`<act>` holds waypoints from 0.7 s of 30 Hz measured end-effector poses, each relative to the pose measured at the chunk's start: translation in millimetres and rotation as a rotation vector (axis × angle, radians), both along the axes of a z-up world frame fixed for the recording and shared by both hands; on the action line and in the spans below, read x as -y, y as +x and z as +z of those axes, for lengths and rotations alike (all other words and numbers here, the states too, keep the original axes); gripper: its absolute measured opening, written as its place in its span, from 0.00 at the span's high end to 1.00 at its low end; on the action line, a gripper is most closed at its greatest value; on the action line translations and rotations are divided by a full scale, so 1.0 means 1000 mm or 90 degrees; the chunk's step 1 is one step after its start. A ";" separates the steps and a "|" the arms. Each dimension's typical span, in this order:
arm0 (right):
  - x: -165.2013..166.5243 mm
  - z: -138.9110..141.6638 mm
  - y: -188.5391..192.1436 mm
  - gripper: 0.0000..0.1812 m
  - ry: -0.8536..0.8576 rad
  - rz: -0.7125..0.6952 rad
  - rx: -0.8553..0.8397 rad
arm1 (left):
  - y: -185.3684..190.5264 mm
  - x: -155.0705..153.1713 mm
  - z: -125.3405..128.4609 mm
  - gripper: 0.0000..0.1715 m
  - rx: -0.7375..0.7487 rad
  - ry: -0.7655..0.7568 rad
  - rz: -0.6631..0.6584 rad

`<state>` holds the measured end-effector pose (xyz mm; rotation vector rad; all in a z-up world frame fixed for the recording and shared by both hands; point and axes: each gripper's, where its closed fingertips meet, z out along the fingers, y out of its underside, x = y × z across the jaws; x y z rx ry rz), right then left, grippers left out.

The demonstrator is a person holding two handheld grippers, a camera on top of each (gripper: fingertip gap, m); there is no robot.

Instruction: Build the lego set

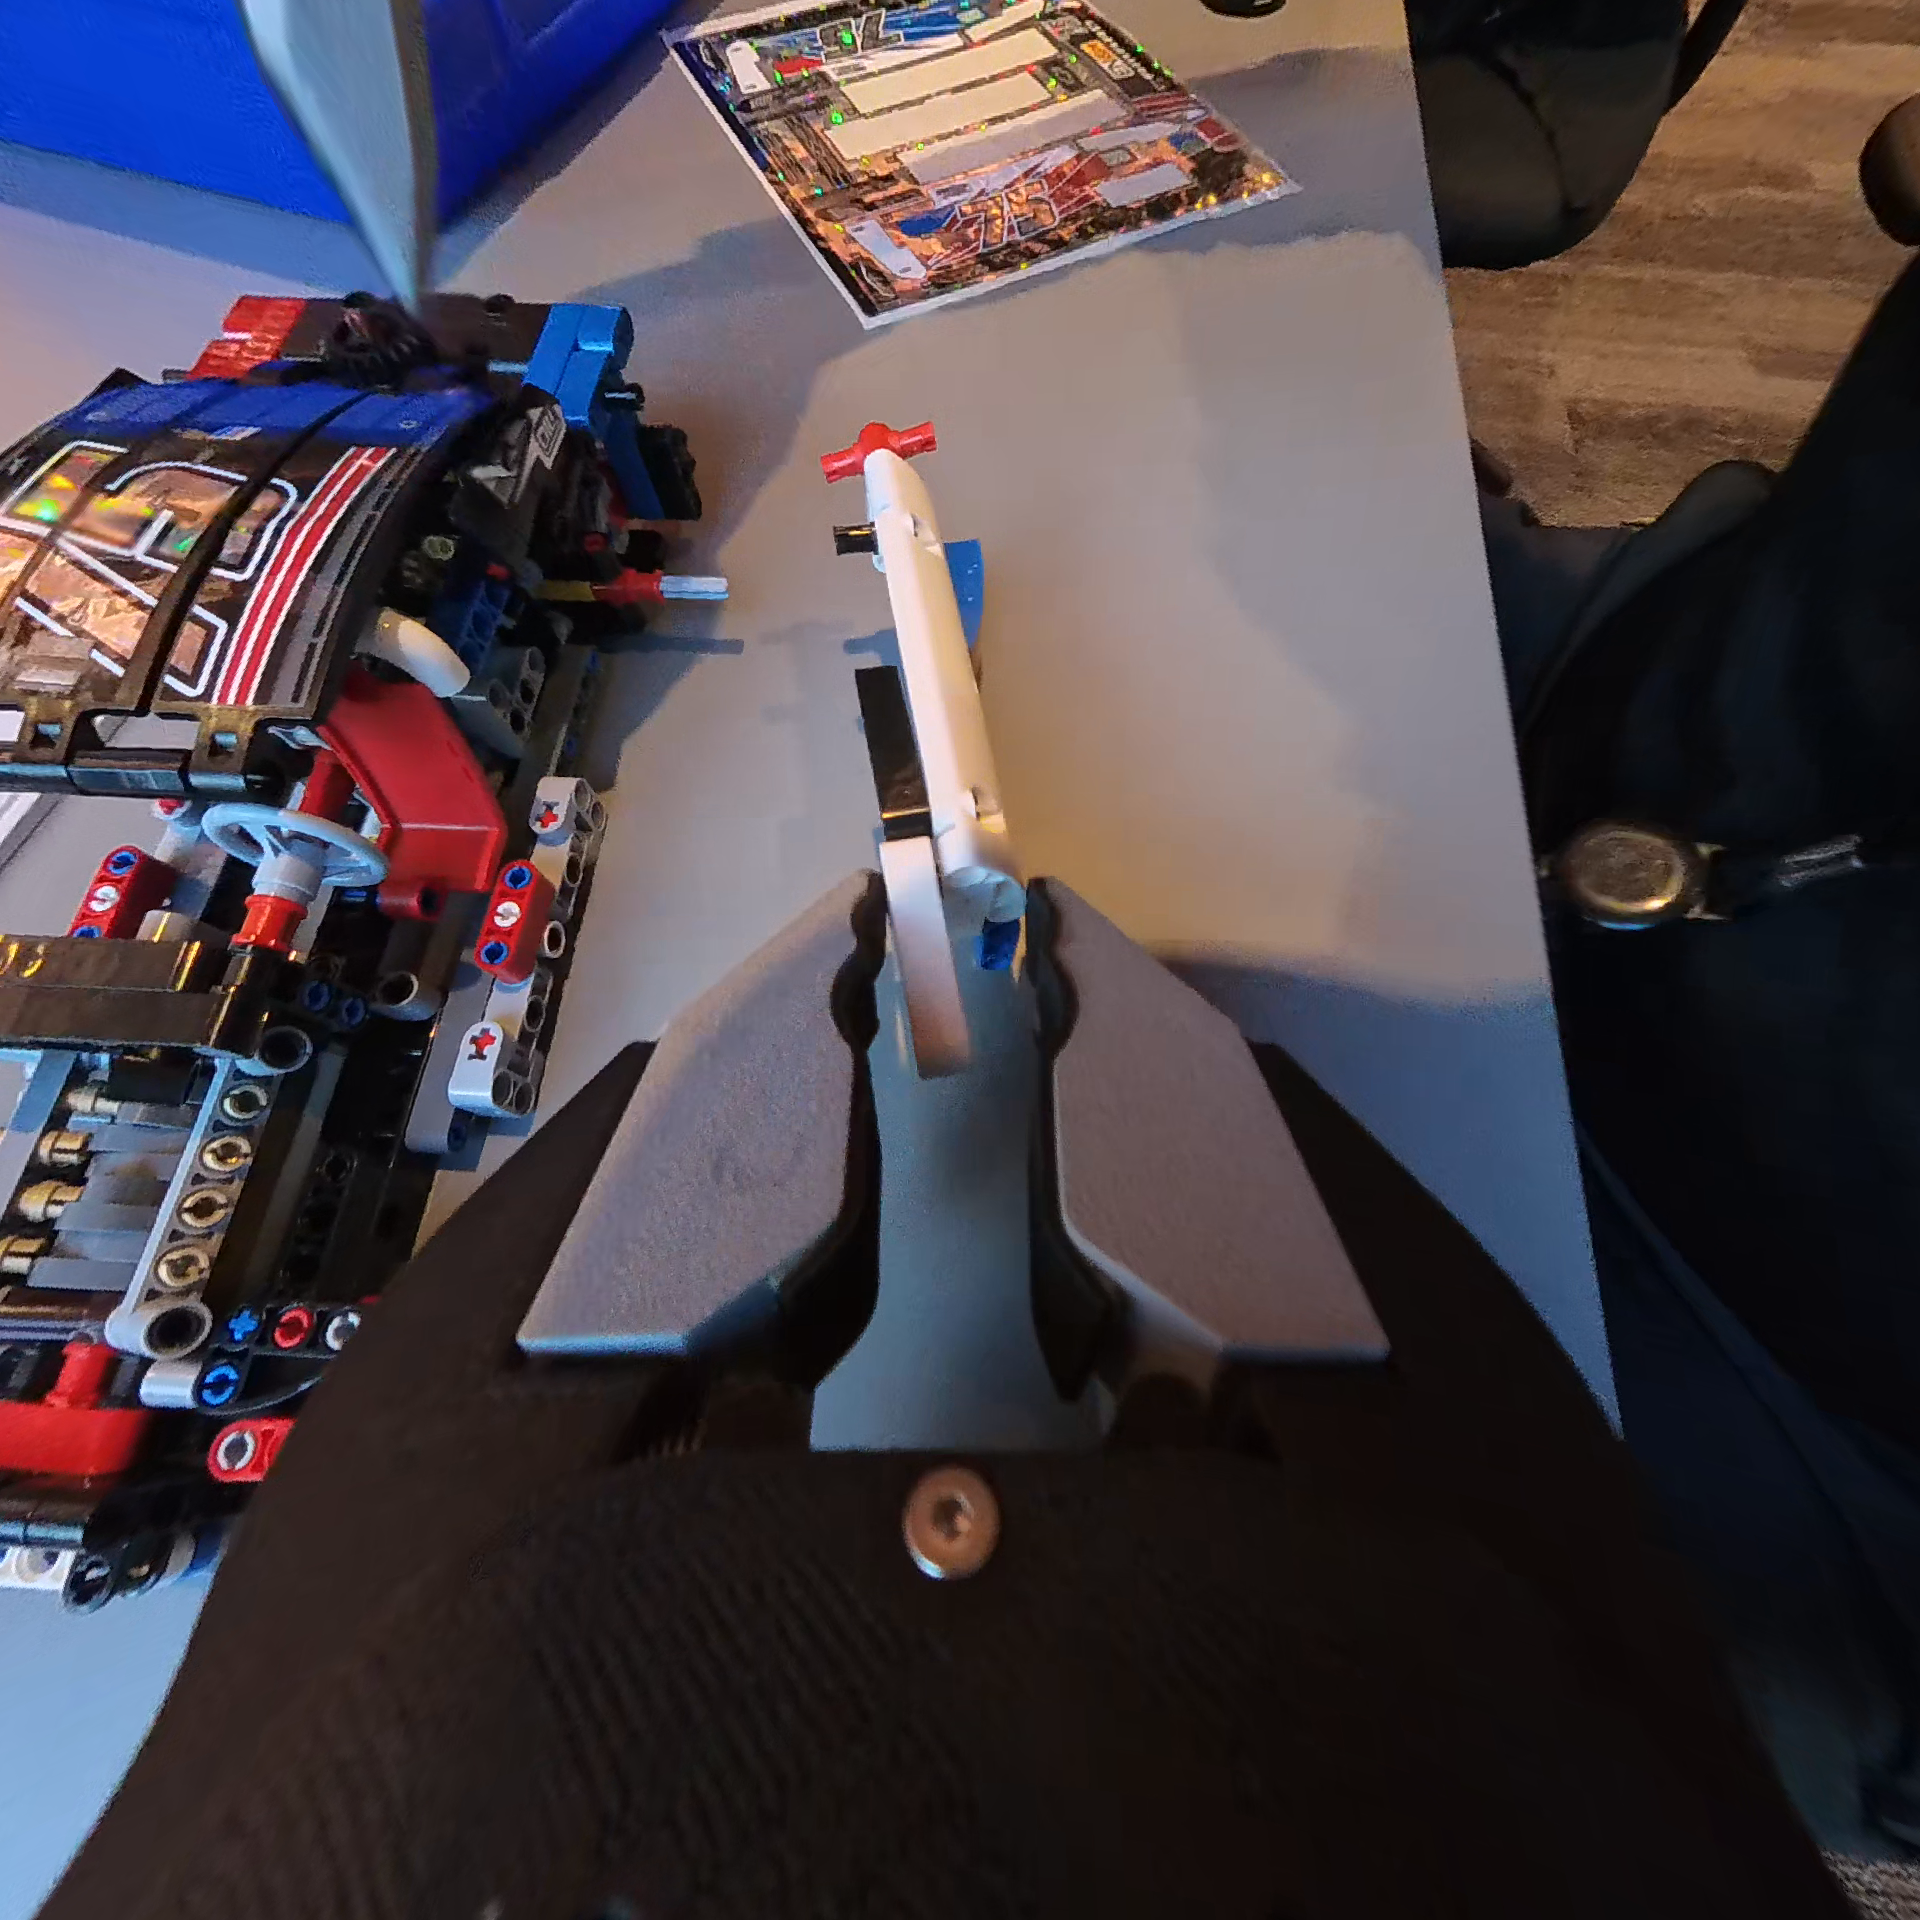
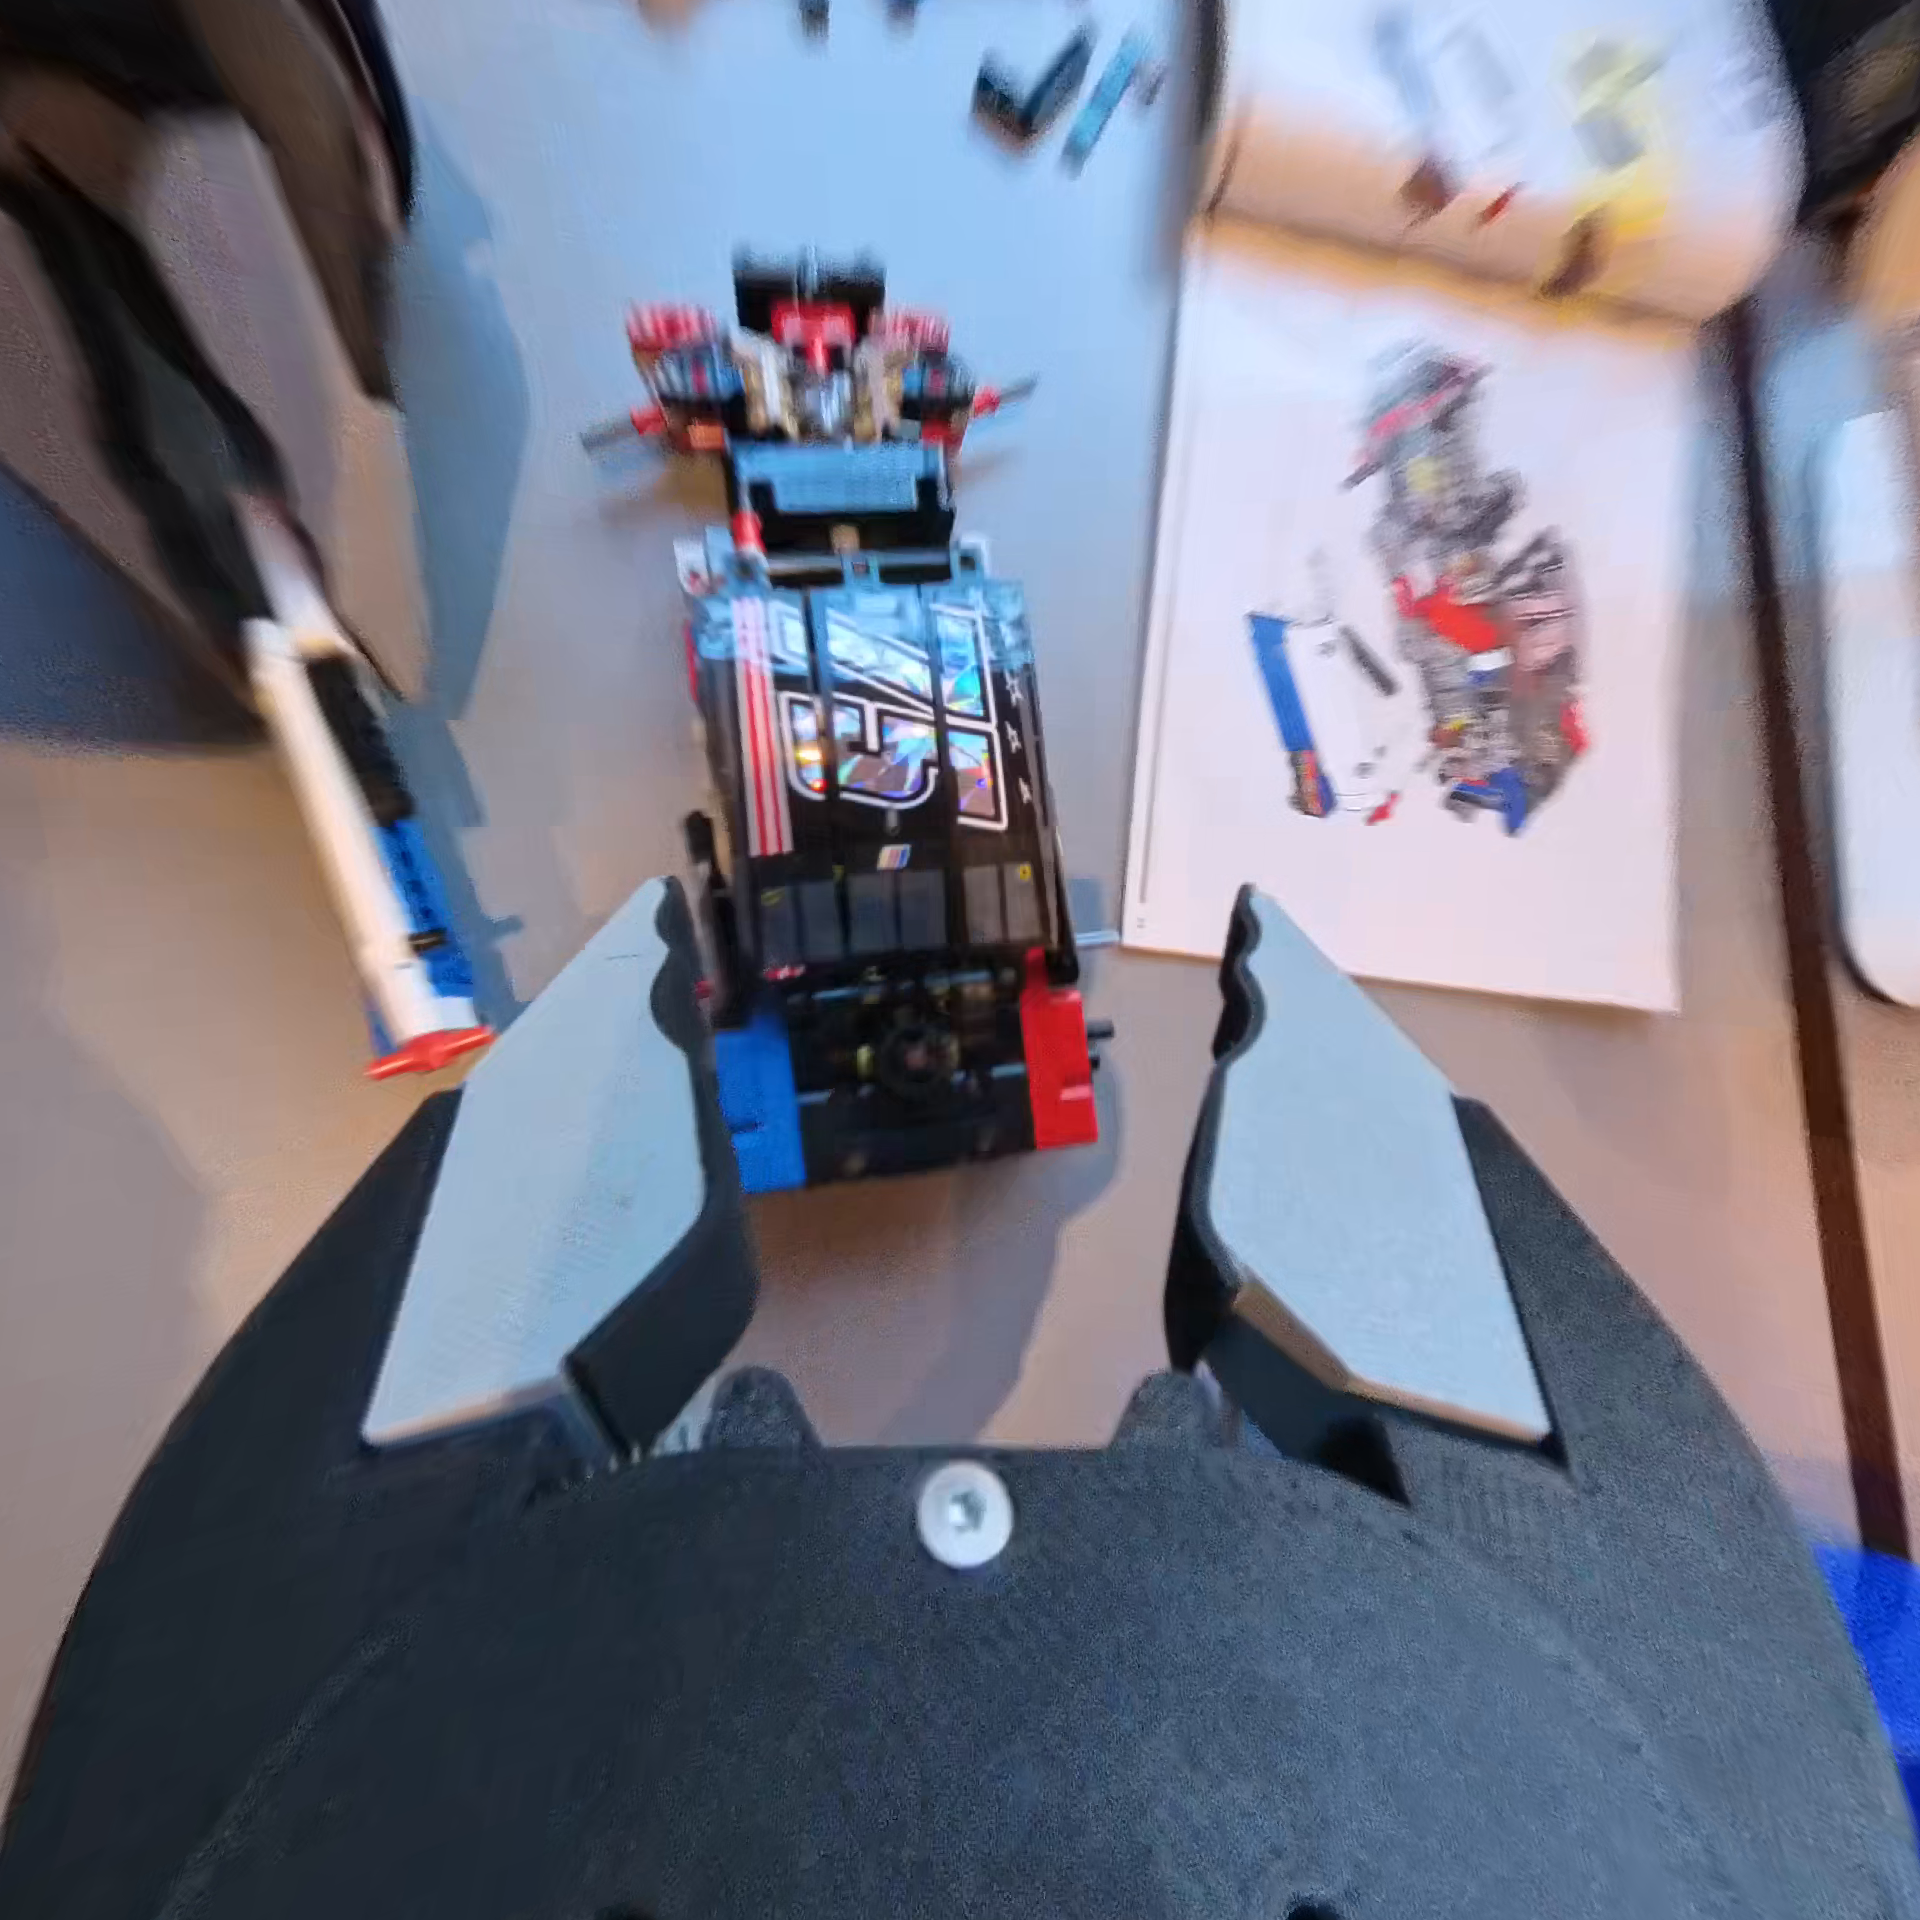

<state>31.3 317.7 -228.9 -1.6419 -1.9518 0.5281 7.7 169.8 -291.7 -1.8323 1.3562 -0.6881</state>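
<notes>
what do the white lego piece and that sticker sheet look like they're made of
White lego subassembly: likely hard moulded plastic, smooth and slightly glossy, with crisp edges and pin holes. Sticker sheet: seemingly thin paper or film, lying flat, with holographic foil glints.

Left gripper [image 1: 951, 914]: matte black ribbed body, two grey wedge-shaped fingers [image 1: 727, 1122] with black scalloped inner edges, one silver screw [image 1: 951, 1524] centred at the base. Right gripper [image 2: 951, 956]: same build (blurred), silver screw [image 2: 963, 1514], grey fingers [image 2: 582, 1164].
</notes>
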 end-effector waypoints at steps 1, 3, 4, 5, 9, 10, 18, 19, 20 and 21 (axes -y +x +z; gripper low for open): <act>0.005 0.018 0.010 0.48 -0.003 -0.019 -0.060 | 0.000 0.000 0.000 0.86 0.001 -0.003 -0.001; 0.025 0.048 0.032 0.56 -0.026 -0.043 -0.195 | 0.000 -0.001 0.000 0.86 0.005 -0.021 0.001; 0.037 0.056 0.041 0.63 -0.043 -0.045 -0.257 | 0.000 -0.001 -0.001 0.86 0.007 -0.029 0.001; 0.048 0.059 0.047 0.70 -0.060 -0.042 -0.307 | 0.000 -0.001 -0.001 0.86 0.008 -0.033 0.002; 0.075 0.030 0.054 0.67 -0.158 -0.042 -0.359 | 0.002 -0.004 -0.001 0.86 0.011 -0.043 -0.003; 0.081 0.020 0.052 0.68 -0.180 -0.031 -0.351 | 0.002 -0.004 -0.001 0.86 0.011 -0.044 -0.003; 0.106 -0.039 0.038 0.70 -0.189 0.044 -0.255 | 0.002 -0.014 -0.001 0.86 0.002 -0.009 0.012; 0.108 -0.044 0.038 0.71 -0.184 0.050 -0.238 | 0.002 -0.014 -0.001 0.86 0.004 -0.015 0.011; 0.109 -0.048 0.038 0.71 -0.173 0.053 -0.226 | 0.002 -0.014 -0.001 0.86 0.006 -0.022 0.009; 0.108 -0.051 0.038 0.72 -0.157 0.053 -0.218 | 0.002 -0.014 -0.001 0.86 0.007 -0.026 0.006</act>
